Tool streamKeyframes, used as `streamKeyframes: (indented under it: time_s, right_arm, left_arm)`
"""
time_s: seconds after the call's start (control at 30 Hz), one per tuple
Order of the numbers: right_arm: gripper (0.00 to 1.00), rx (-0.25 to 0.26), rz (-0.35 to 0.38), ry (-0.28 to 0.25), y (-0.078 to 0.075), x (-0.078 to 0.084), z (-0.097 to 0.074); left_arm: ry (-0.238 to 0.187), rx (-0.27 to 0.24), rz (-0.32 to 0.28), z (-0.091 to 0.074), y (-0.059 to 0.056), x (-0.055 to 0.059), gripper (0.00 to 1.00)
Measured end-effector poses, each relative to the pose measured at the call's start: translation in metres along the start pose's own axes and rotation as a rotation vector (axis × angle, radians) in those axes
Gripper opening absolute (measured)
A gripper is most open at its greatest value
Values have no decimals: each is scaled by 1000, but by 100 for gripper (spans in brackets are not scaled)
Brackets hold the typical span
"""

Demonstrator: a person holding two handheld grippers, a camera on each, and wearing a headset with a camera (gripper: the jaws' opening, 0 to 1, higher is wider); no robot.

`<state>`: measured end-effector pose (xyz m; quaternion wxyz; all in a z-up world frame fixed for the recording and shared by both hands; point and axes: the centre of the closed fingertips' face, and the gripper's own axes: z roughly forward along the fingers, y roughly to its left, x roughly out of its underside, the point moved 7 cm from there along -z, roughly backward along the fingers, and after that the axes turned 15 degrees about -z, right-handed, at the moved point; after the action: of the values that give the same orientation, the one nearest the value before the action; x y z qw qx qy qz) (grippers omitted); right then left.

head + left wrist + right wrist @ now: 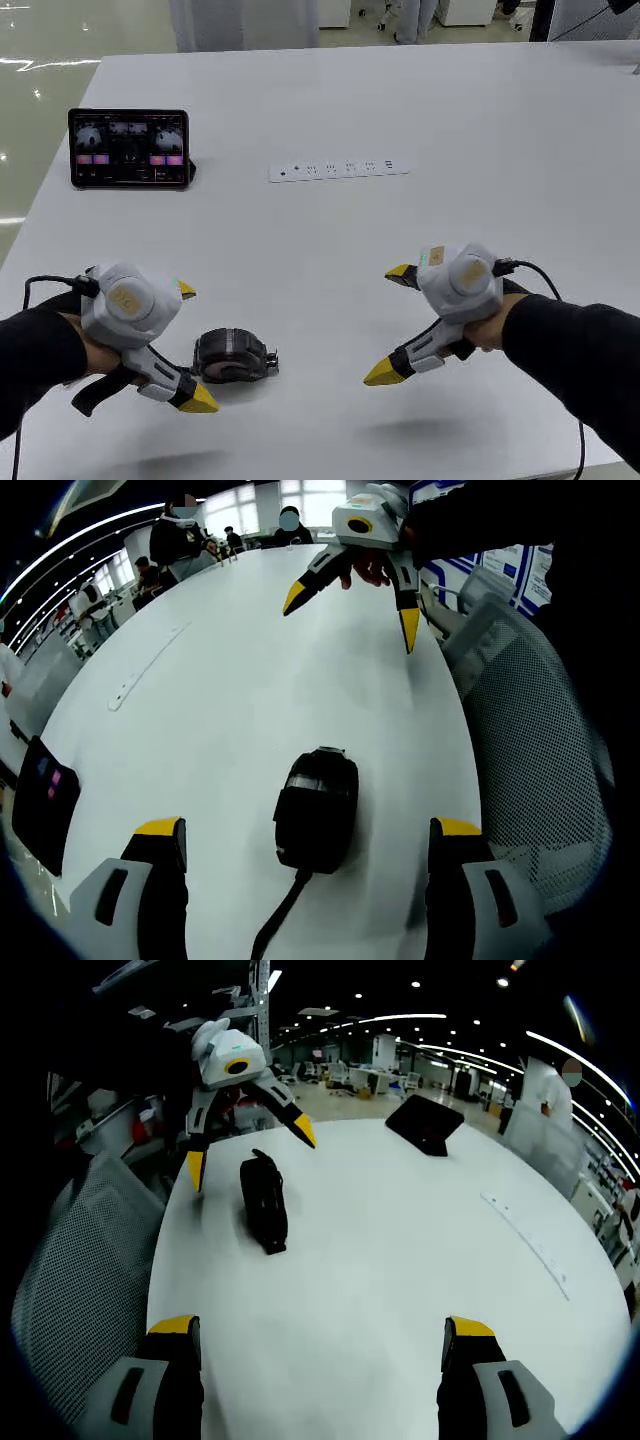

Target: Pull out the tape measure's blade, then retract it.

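Head view pls: where's the tape measure (232,355)? (QA)

On the white table (330,250), near edge, person's left side. Black round case lying flat, blade fully in as far as I can tell. (ann)

Grippers? (QA)

Left gripper (192,346) jaws spread wide, nothing held. Case sits just beyond the jaw opening, v. close, no contact seen. Left gripper view puts it centred between the two yellow tips, gaps both sides. Right gripper (390,323) also spread wide and empty, well apart from the case, tips aimed toward it. (ann)

Handling guess? (QA)

Prob. a hard shell w/ rubbery grip: stiff, compact, some weight, not fragile. Table looks smooth, so the case may skid if nudged from one side. Blade's likely thin springy steel and will snap back, so ease it in on the retract. (ann)

Where to grab? (QA)

My call: left clamps across the case body to anchor it, right pinches the blade end. Small tab (270,358) on the side facing the right gripper, maybe the hook, too small to be sure. Thin black strap (285,910) trails from the case toward the left gripper, keep it out of the pinch. (ann)

Other stuff? (QA)

Tablet (130,148) and power strip (338,169) far side, well clear. (ann)
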<state>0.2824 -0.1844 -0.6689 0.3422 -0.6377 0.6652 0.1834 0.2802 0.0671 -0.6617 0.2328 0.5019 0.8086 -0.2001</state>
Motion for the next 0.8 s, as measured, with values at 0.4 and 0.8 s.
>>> streamKeyframes:
  time_s: [0.4, 0.8]
  right_arm:
    - [99, -81, -78, -3, 7, -27, 41]
    - [99, -124, -105, -10, 13, -41, 67]
  left_arm:
    - [79, 2, 80, 21, 0, -6, 96]
    - [109, 42, 88, 34, -5, -8, 72]
